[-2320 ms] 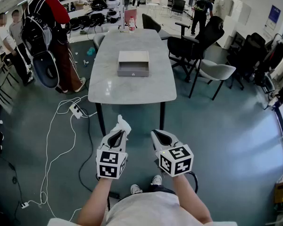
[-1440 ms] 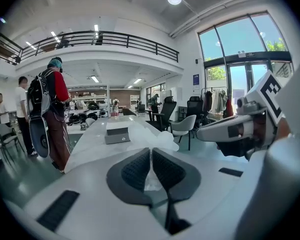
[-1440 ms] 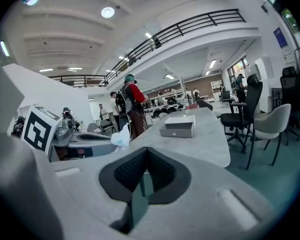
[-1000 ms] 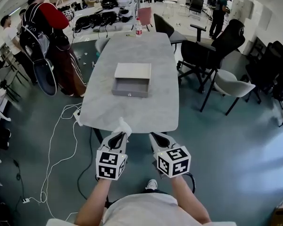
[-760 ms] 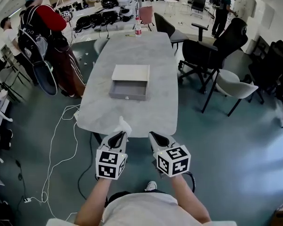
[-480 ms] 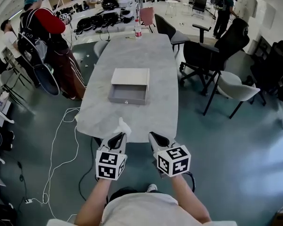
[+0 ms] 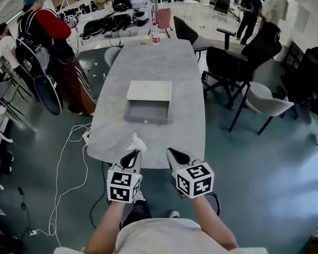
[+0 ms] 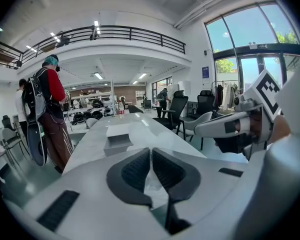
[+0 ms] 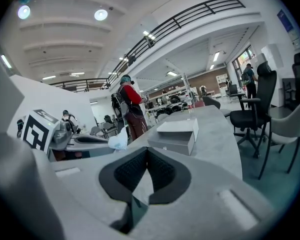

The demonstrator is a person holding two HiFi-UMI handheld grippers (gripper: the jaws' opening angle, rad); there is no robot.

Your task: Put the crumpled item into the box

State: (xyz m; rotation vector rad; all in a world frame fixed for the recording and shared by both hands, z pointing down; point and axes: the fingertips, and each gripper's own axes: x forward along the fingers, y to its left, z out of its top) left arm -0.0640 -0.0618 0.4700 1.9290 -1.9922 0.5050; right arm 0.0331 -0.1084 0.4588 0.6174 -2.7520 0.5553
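Note:
A white crumpled item (image 7: 136, 141) sticks out of my left gripper (image 7: 133, 151), which is shut on it just over the near edge of the grey table (image 7: 175, 73). In the left gripper view the item (image 8: 153, 185) shows as a pale wad between the closed pads. The box (image 7: 147, 103), a shallow grey open box with its pale lid behind it, sits mid-table ahead of both grippers, and appears as the box (image 8: 117, 143) and the box (image 9: 176, 134) in the gripper views. My right gripper (image 7: 171, 151) is beside the left one, shut with nothing in it.
A bottle (image 7: 155, 35) stands at the table's far end. People (image 7: 47, 41) stand left of the table, and white cables (image 7: 69, 157) trail over the floor there. Black and grey chairs (image 7: 238, 62) crowd the table's right side.
The table and box have drawn nearer; both grippers now reach its near edge. The grippers keep the same pose, with the left one still shut on the crumpled item.

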